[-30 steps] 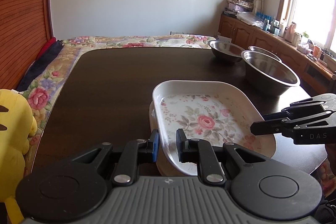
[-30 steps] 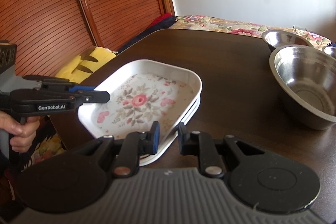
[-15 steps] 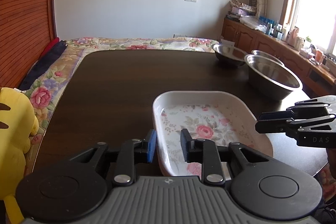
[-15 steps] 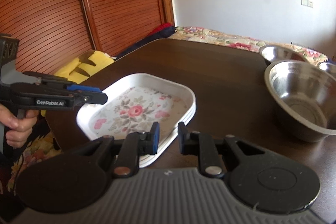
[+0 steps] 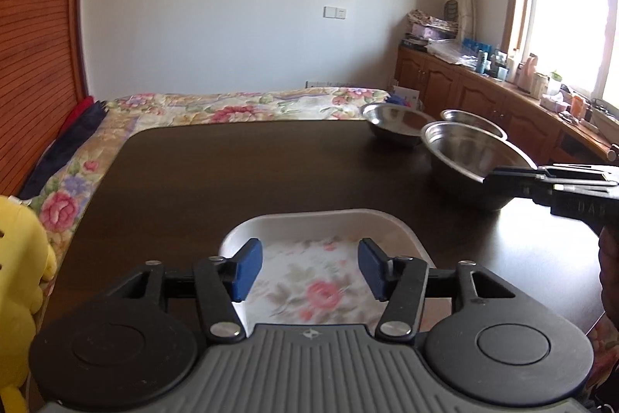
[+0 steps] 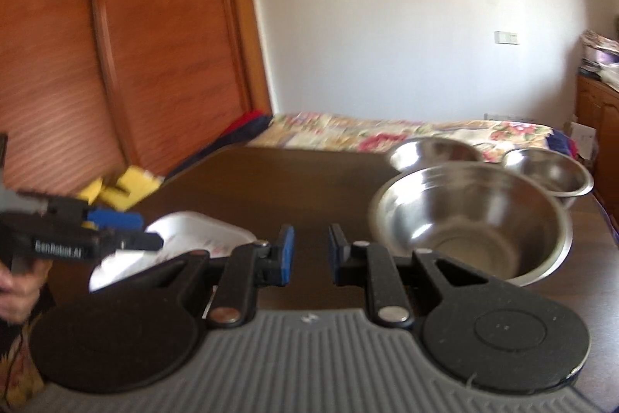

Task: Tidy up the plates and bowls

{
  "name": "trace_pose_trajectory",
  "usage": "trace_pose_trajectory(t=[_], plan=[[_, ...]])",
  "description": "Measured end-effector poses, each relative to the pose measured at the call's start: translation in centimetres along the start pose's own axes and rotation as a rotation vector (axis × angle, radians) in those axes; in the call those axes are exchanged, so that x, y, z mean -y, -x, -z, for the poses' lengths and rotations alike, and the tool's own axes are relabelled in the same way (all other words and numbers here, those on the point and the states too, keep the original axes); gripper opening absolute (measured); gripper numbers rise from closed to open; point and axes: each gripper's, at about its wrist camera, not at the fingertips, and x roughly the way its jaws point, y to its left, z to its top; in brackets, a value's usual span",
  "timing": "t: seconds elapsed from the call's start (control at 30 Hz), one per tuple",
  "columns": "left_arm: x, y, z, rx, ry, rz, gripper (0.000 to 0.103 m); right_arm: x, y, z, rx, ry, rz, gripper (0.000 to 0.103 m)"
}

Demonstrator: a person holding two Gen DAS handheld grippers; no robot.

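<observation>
A white floral plate [image 5: 321,231] lies on the dark table [image 5: 232,180] at its near edge. My left gripper [image 5: 309,269] hovers just above the plate's near end, open, with nothing between its blue pads [image 5: 247,268]. Three steel bowls stand on the right: a large one [image 5: 464,149] in front and two smaller ones [image 5: 394,119] behind. My right gripper [image 6: 310,254] is open and empty, with the large bowl [image 6: 472,219] just to its right. It also shows in the left wrist view, right gripper [image 5: 489,180] level with that bowl's rim. The plate [image 6: 193,239] lies to its left.
A flowered bedspread [image 5: 240,107] borders the table's far and left sides. A yellow plush toy [image 5: 19,277] sits at the near left. Wooden cabinets [image 5: 483,91] with clutter run under the window on the right. A hand [image 6: 15,293] holds the left gripper [image 6: 143,231].
My left gripper has opened wide and pulled back over the plate's near end. My right gripper has opened a little and swung right from the plate to the large bowl.
</observation>
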Motion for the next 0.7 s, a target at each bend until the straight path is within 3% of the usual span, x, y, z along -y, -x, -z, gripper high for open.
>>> trace_pose_trajectory(t=[0.43,0.47,0.5,0.63,0.7], plan=[[7.6,-4.6,-2.4,0.015,-0.032,0.089,0.064,8.2,1.6,0.0,0.103,-0.042,0.191,0.022],[8.0,-5.0,-2.6,0.014,-0.031,0.094,0.064,8.6,1.5,0.2,0.106,-0.046,0.200,0.026],[8.4,-5.4,-2.9,0.014,-0.032,0.096,0.064,9.2,1.4,0.3,0.113,-0.050,0.208,0.037],[9.8,-6.7,-3.5,0.011,-0.032,0.093,0.064,11.0,1.1,0.5,0.147,-0.050,0.228,0.046],[10.2,-7.1,-3.7,0.011,-0.027,0.094,0.065,11.7,0.7,0.4,0.147,-0.049,0.223,0.060]])
